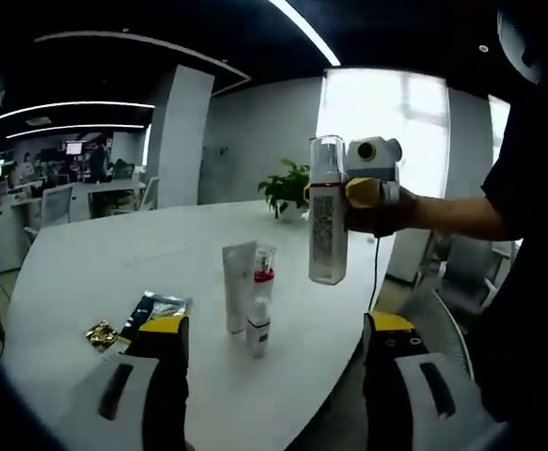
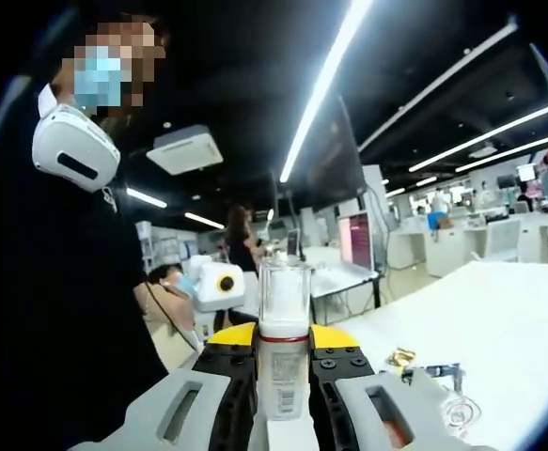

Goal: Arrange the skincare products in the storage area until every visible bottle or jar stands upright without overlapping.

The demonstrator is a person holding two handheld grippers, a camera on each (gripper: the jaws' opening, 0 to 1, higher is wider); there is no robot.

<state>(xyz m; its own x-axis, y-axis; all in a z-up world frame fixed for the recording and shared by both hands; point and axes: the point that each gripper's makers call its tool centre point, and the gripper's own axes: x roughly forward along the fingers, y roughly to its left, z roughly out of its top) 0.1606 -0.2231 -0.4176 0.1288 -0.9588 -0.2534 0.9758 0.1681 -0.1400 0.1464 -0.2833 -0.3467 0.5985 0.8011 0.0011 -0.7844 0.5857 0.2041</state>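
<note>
My right gripper (image 2: 283, 336) is shut on a tall clear bottle (image 2: 284, 371) with a white label and a clear cap, held upright in the air. In the left gripper view this tall bottle (image 1: 327, 216) hangs above the table's near edge, with the right gripper (image 1: 349, 193) coming in from the right. Below and left of it, a white tube (image 1: 238, 285) stands upright on the white table (image 1: 114, 258). A small bottle (image 1: 261, 305) with a red band and clear cap stands touching or just beside the tube. My left gripper (image 1: 278, 343) is open and holds nothing, a little short of the two.
A dark sachet (image 1: 157, 308) and a gold wrapper (image 1: 101, 334) lie on the table left of the tube. A potted plant (image 1: 288, 188) stands at the far edge. The person stands at the right, beside the table edge. Office desks and chairs fill the background.
</note>
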